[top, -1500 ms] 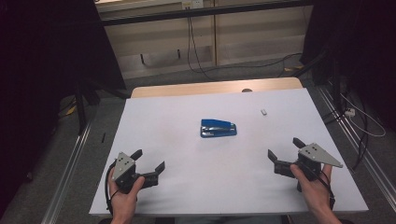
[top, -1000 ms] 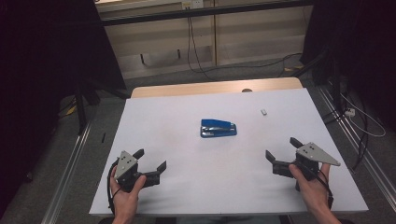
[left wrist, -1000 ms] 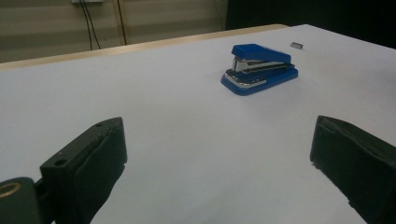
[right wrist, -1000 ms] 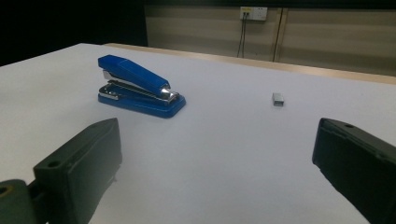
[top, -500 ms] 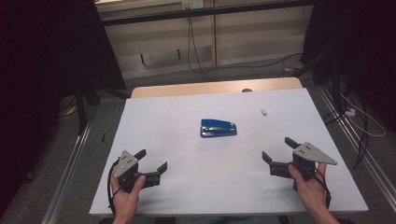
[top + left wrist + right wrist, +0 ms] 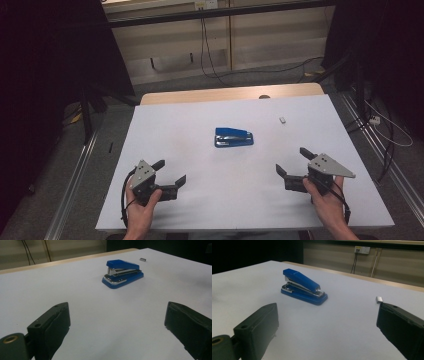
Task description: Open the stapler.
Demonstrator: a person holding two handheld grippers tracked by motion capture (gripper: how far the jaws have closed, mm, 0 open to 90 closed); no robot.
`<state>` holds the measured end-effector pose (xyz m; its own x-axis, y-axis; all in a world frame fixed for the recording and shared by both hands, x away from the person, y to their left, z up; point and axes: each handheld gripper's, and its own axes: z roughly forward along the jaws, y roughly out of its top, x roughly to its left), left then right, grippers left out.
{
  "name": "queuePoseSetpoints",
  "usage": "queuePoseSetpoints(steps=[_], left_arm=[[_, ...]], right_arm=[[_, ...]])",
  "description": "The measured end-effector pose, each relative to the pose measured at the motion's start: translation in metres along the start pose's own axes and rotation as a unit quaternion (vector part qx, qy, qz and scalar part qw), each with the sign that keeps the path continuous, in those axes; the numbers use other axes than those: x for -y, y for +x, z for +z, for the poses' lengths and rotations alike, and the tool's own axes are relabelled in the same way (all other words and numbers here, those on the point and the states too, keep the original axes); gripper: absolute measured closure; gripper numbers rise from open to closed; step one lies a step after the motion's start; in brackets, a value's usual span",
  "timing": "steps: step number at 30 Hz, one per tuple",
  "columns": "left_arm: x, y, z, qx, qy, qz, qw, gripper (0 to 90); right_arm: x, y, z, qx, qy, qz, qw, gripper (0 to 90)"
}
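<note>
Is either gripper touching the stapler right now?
No, the stapler sits alone mid-table, with both open grippers well short of it.

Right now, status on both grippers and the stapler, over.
Left gripper open, empty, near table edge. Right gripper open, empty. Blue stapler flat at table centre, untouched. Path clear; small grey piece lies well beyond it.

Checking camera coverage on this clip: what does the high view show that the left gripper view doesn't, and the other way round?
High view alone: both hands, the left gripper and right gripper held apart near the table's front edge, jaws open, plus the floor and cables beyond. Left gripper view alone: the blue stapler's side profile, with its metal parts between top and base, seen between that gripper's own two open black jaws. Both: the stapler on the white table and the small grey piece lying past it.
</note>
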<state>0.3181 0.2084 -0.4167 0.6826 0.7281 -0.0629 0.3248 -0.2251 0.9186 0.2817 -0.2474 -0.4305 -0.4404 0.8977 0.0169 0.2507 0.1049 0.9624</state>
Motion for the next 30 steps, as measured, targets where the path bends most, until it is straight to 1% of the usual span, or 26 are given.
queuePoseSetpoints(steps=[1,2,4,5,6,7,12,15,16,17,21,25,27,28,30], left_arm=[[0.000,0.000,0.001,0.001,0.002,0.001,1.0000,6.4],[0.000,-0.001,0.002,0.002,0.001,-0.001,1.0000,6.4],[-0.001,-0.001,0.004,0.006,0.003,-0.002,1.0000,6.2],[-0.001,-0.002,0.004,0.006,0.004,-0.002,1.0000,5.9],[-0.001,-0.002,0.005,0.008,0.004,-0.002,1.0000,5.8],[-0.001,-0.002,0.006,0.012,0.005,-0.004,0.9999,5.8],[-0.004,-0.003,0.010,0.019,0.005,-0.003,0.9998,5.7],[-0.005,-0.004,0.012,0.019,0.005,-0.004,0.9998,5.7],[-0.007,-0.003,0.014,0.021,0.005,0.000,0.9998,5.7],[-0.007,-0.004,0.016,0.019,0.006,0.000,0.9998,5.7],[-0.009,-0.005,0.020,0.024,0.007,0.006,0.9997,5.7],[-0.013,-0.006,0.029,0.027,0.009,0.008,0.9995,5.7],[-0.014,-0.006,0.031,0.031,0.010,0.009,0.9994,5.6],[-0.015,-0.007,0.035,0.036,0.012,0.011,0.9992,5.5],[-0.015,-0.008,0.038,0.036,0.013,0.012,0.9992,5.5]], right_arm=[[0.000,0.000,0.001,-0.001,0.005,0.000,1.0000,3.8],[0.000,0.000,0.001,-0.002,0.007,-0.002,1.0000,3.9],[0.000,0.001,0.003,-0.014,0.006,0.003,0.9999,3.7],[-0.001,0.002,0.004,-0.014,0.005,0.002,0.9999,3.7],[-0.001,0.002,0.005,-0.019,0.005,-0.002,0.9998,3.7],[-0.002,0.003,0.006,-0.023,0.004,0.001,0.9997,3.7],[-0.006,0.008,0.011,-0.036,0.000,-0.004,0.9994,3.8],[-0.006,0.008,0.013,-0.040,-0.003,0.003,0.9992,3.8],[-0.008,0.010,0.015,-0.043,-0.004,0.001,0.9991,3.8],[-0.009,0.011,0.016,-0.044,-0.004,0.000,0.9990,3.9],[-0.011,0.015,0.022,-0.055,-0.001,-0.010,0.9984,4.5],[-0.014,0.016,0.029,-0.061,-0.003,-0.004,0.9981,5.6],[-0.015,0.016,0.031,-0.063,-0.004,-0.004,0.9980,5.9],[-0.017,0.017,0.035,-0.065,-0.006,-0.003,0.9979,7.3],[-0.018,0.017,0.040,-0.067,-0.006,0.001,0.9977,8.1]])
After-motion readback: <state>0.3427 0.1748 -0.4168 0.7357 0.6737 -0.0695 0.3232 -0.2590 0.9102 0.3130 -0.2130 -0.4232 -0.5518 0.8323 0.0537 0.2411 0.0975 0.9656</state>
